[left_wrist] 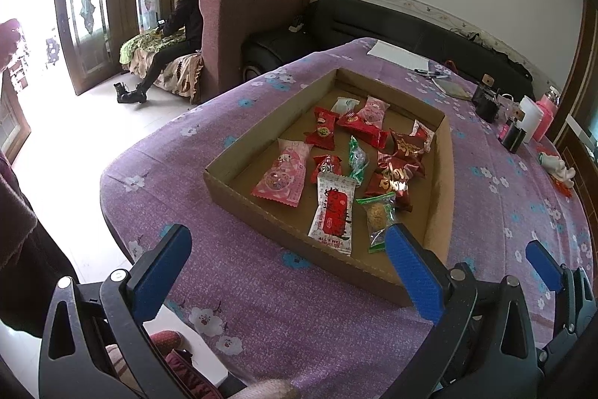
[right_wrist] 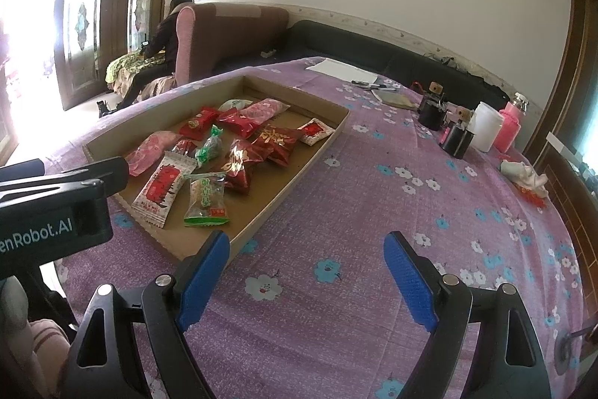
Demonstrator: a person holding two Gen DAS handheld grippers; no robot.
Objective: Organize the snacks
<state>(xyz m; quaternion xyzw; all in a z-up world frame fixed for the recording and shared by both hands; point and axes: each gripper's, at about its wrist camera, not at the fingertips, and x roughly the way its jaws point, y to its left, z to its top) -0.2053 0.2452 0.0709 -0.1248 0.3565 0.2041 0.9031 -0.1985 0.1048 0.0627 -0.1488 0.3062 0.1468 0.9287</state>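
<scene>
We find the snacks (left_wrist: 347,163) lying loose in a shallow cardboard tray (left_wrist: 239,171) at the centre of the left wrist view, on a table under a purple flowered cloth (left_wrist: 261,305). The packets are mixed and partly overlapping: pink ones (left_wrist: 282,176), red ones (left_wrist: 396,171), a white-and-red one (left_wrist: 333,212) and a green-edged one (left_wrist: 379,219) near the lower rim. No packet lies on the cloth outside the tray as far as we can see. The left gripper (left_wrist: 287,268) hovers at the bottom of its frame, just short of the near rim of the tray, jaws wide apart and holding nothing. The right gripper (right_wrist: 306,281) sits at the bottom of the right wrist view, over bare cloth to the right of the tray (right_wrist: 329,133), jaws likewise apart and empty. We judge the scene ambiguous (it fits both a heap awaiting sorting and snacks already gathered into the tray), so we name no step with confidence. Should a pick be required, it calls for a low approach over the rim, one jaw on each side of a single packet, and a light close, since the wrappers are thin, slippery and crowd one another. The cups and bottle (right_wrist: 508,126) at the right of the frame stand well apart from the work.
</scene>
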